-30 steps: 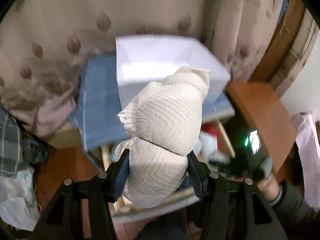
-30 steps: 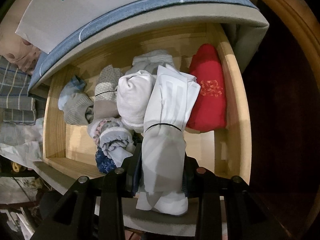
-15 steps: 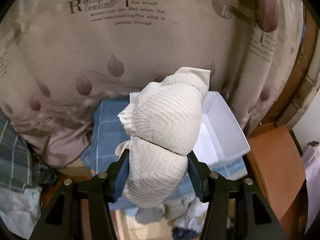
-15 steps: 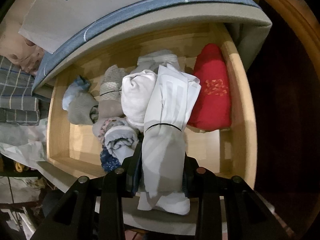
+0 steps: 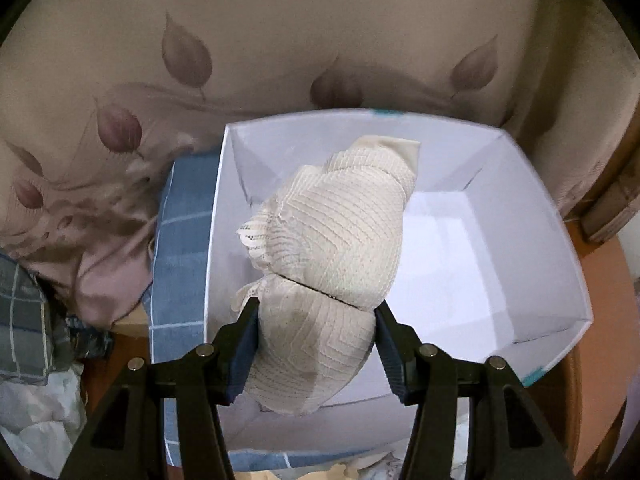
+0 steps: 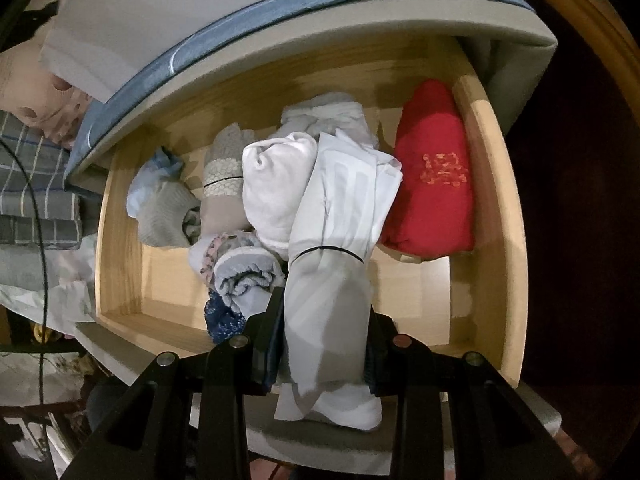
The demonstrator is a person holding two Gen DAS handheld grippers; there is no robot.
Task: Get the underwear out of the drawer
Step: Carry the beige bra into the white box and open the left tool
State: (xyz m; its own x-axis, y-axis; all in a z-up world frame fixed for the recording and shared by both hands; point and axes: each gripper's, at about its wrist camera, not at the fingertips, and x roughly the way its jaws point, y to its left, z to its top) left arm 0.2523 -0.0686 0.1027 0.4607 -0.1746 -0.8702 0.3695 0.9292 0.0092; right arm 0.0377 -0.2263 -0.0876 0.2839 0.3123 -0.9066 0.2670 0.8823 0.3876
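Note:
My left gripper (image 5: 316,330) is shut on a cream lace bra (image 5: 332,240), folded cup on cup, and holds it over the open white box (image 5: 520,216). In the right wrist view my right gripper (image 6: 324,344) is shut on a rolled white garment (image 6: 332,248) bound by a thin black band, above the front of the open wooden drawer (image 6: 120,280). In the drawer lie a red folded piece (image 6: 432,184), a white roll (image 6: 272,184), a beige mesh piece (image 6: 222,184), a grey-blue bundle (image 6: 160,208) and a light blue roll (image 6: 244,276).
The white box stands on a blue checked cloth (image 5: 180,264) on the cabinet top, against a beige leaf-print curtain (image 5: 200,60). Plaid fabric (image 5: 24,320) and crumpled white cloth lie at the left. A box with teal print (image 6: 160,20) overhangs the drawer. A black cable (image 6: 40,220) hangs left.
The left gripper has carried the bra forward and down until it hangs over the inside of the white box. The right gripper has stayed put with its white roll.

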